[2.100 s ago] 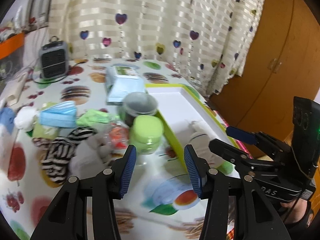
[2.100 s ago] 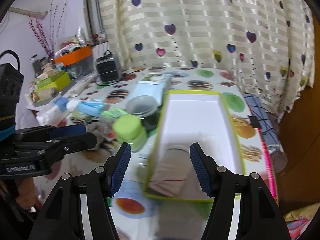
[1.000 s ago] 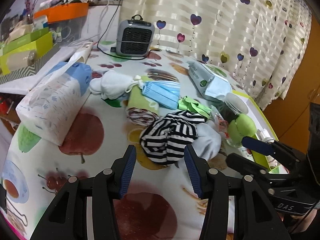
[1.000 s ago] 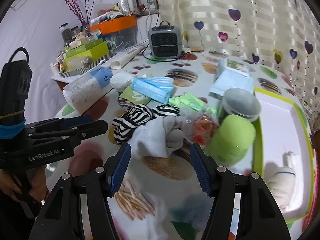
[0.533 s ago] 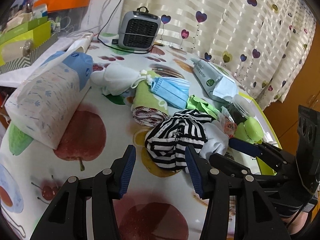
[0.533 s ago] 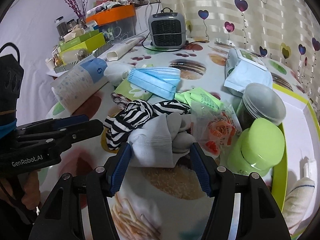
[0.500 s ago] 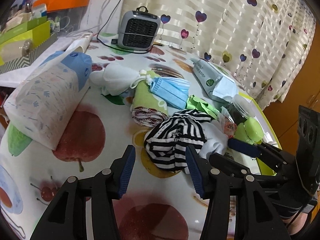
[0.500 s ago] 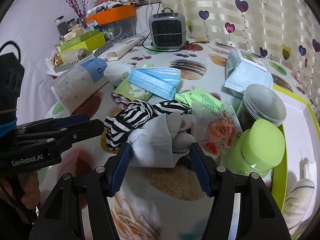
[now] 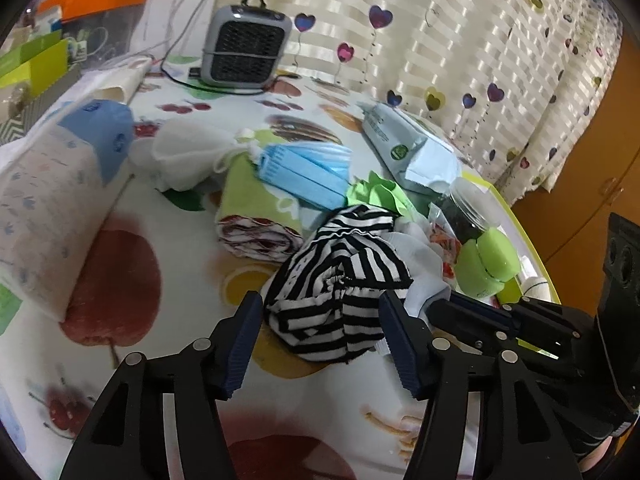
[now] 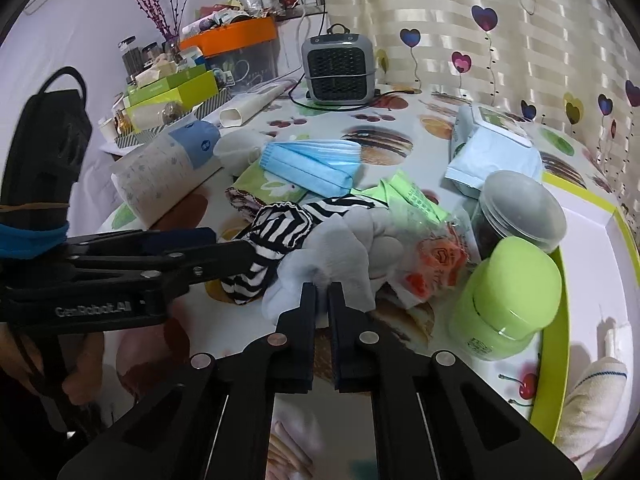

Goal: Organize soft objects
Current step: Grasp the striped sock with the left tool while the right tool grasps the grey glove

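A black-and-white striped cloth [image 9: 340, 280] lies bunched on the fruit-print table, with a grey-white sock [image 10: 340, 256] against its right side. My left gripper [image 9: 320, 324] is open, its jaws on either side of the striped cloth. My right gripper [image 10: 323, 292] is shut on the near edge of the grey-white sock; it shows in the left wrist view [image 9: 472, 316] too. A white sock with a blue stripe [image 10: 592, 400] lies in the green-rimmed tray [image 10: 548, 352]. Blue face masks [image 9: 304, 176], a rolled green towel [image 9: 256, 216] and a white cloth [image 9: 184, 156] lie behind.
A lime-lidded jar [image 10: 516, 304] and a clear grey-lidded jar [image 10: 516, 216] stand by the tray. A snack packet [image 10: 432, 260], wipes pack [image 10: 496, 152], tissue pack [image 9: 52, 200], grey heater [image 9: 244, 52] and boxes [image 10: 172, 92] crowd the table.
My right gripper has closed on the grey-white sock. My left gripper has moved forward so its open jaws flank the striped cloth.
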The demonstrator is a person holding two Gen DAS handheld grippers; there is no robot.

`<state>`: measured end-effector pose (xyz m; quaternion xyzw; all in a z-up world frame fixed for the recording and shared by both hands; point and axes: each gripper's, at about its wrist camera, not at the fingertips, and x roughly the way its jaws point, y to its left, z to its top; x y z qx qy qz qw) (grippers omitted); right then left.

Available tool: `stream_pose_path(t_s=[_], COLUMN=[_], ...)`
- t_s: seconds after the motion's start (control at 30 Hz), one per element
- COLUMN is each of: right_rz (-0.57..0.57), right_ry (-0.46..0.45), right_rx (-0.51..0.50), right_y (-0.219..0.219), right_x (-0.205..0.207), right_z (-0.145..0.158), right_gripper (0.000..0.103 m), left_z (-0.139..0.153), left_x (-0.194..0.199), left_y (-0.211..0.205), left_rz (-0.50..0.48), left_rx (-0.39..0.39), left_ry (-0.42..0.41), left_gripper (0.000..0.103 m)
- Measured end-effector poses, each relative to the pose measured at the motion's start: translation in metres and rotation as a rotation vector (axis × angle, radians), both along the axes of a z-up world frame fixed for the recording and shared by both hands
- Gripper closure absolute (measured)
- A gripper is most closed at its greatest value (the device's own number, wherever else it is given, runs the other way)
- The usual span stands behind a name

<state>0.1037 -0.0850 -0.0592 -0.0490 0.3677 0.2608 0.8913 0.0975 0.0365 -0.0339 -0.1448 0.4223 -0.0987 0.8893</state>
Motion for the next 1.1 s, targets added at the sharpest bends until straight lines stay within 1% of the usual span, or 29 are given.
stream_pose_path(t_s=[0.17,0.23,0.3,0.37,0.4,0.43,0.53,0.57,0.63,0.67,0.7,0.77,0.8,0.83,0.93,1.1], right_rz=[-0.01,-0.006,-0.011,-0.005,-0.004,-0.007,-0.01,-0.008,-0.008,-0.004,0.008,0.018,0.029,0.032,0.036,0.042], right_ry=[0.01,0.022,-0.002,-0.022,-0.028,-0.028,-0.001,0.004,0.009,0.016,0.02,0.021,0.026,0.025,-0.001,-0.044], right_rx=[0.032,0.026,0.007,0.001,-0.006,-0.022,-0.032,-0.031,-0.038,-0.037,-0.034,-0.037,-0.03,-0.027,-0.03,-0.015], right_y=[-0.009,-0.01,-0.008,-0.007,-0.005,-0.004,-0.002,-0.002,-0.001,0.0,0.001,0.003,0.004,0.005,0.005,0.003], right_x=[-0.001,0.001,-0.002,-0.004,-0.004,-0.002,0.004,0.006,0.008,0.009,0.009,0.009,0.009,0.008,0.002,-0.011], right_z=[0.001,0.0,0.001,0.003,0.003,0.002,-0.002,-0.003,-0.003,-0.003,-0.003,-0.004,-0.004,-0.004,-0.001,0.012], right_gripper=[0.097,0.094,0.082,0.075,0.07,0.067,0.066,0.066,0.066,0.066,0.066,0.068,0.084,0.089,0.094,0.096], left_z=[-0.002,-0.003,-0.005,-0.006,-0.007,-0.008,-0.008,-0.009,-0.011,-0.012,-0.013,-0.011,-0.01,-0.01,-0.006,0.009], left_x=[0.003,0.004,0.006,0.007,0.007,0.008,0.008,0.008,0.009,0.009,0.009,0.006,0.005,0.004,-0.001,-0.016], left_y=[-0.007,-0.009,-0.01,-0.011,-0.011,-0.012,-0.012,-0.011,-0.011,-0.011,-0.013,-0.018,-0.019,-0.02,-0.016,-0.008], left_rz=[-0.026,-0.036,-0.04,-0.045,-0.048,-0.05,-0.047,-0.043,-0.049,-0.061,-0.076,-0.088,-0.088,-0.084,-0.064,-0.025], left_rx=[-0.005,-0.003,-0.001,-0.006,-0.008,-0.009,-0.002,-0.001,-0.018,-0.028,-0.039,-0.026,-0.018,-0.016,-0.02,-0.017], left_ry=[0.004,0.004,0.016,0.018,0.019,0.022,0.02,0.018,0.02,0.023,0.028,0.018,0.013,0.011,0.004,-0.036], left_gripper=[0.043,0.042,0.042,0.042,0.042,0.042,0.044,0.045,0.053,0.066,0.076,0.084,0.086,0.087,0.088,0.089])
